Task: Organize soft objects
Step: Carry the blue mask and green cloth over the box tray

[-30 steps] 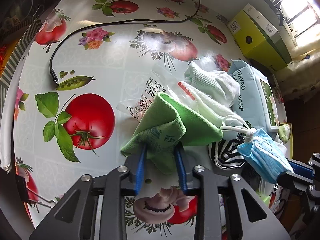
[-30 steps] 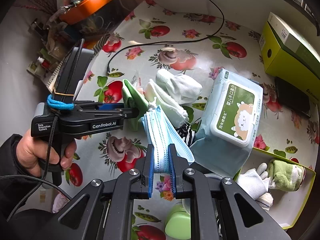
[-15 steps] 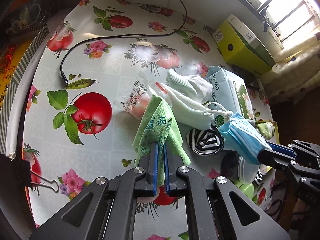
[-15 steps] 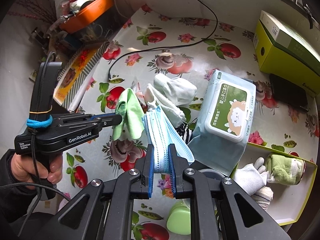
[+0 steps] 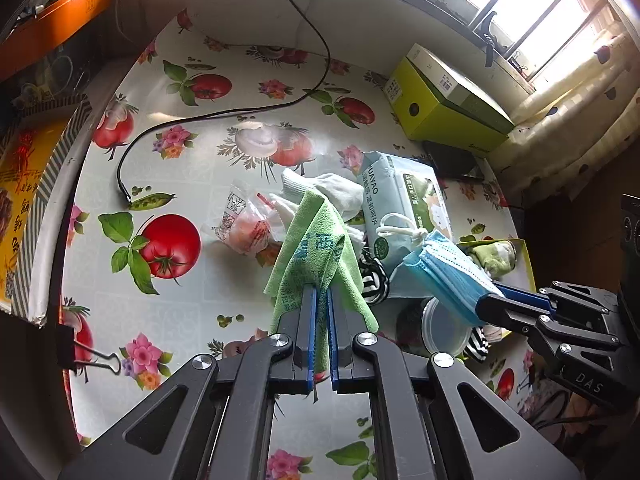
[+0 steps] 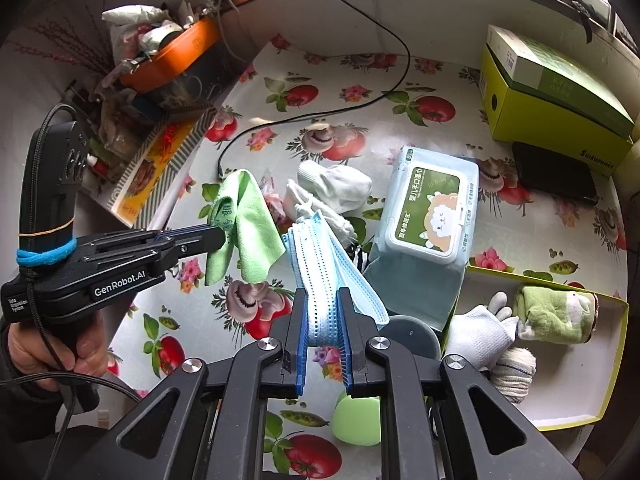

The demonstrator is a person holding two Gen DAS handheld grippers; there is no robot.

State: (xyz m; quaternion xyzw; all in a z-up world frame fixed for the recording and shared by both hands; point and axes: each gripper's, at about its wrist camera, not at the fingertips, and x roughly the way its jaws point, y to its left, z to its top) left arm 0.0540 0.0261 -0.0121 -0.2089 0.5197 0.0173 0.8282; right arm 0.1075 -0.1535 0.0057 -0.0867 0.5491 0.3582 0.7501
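My left gripper (image 5: 320, 294) is shut on a green cloth (image 5: 316, 248), which hangs clear above the flowered tablecloth; the same cloth (image 6: 244, 224) dangles from that gripper (image 6: 220, 236) in the right wrist view. A blue face mask (image 6: 324, 264) is pinched in my right gripper (image 6: 322, 296), also lifted; the mask (image 5: 448, 276) shows at the right of the left wrist view. White socks (image 6: 336, 188) and a striped cloth (image 5: 374, 280) lie on the table between them. A yellow-rimmed box (image 6: 616, 360) at the right holds a white glove (image 6: 480, 332) and a green plush (image 6: 552, 312).
A wet-wipes pack (image 6: 432, 208) lies mid-table, a green carton (image 6: 556, 96) at the back right, a black cable (image 5: 224, 114) across the back. A clear plastic bag (image 5: 244, 224) sits near the socks. A round lidded container (image 5: 444, 322) and a green cup (image 6: 356, 420) are near the front.
My left gripper closed on the green cloth and lifted it off the table. The right gripper rose a little with the mask still in it.
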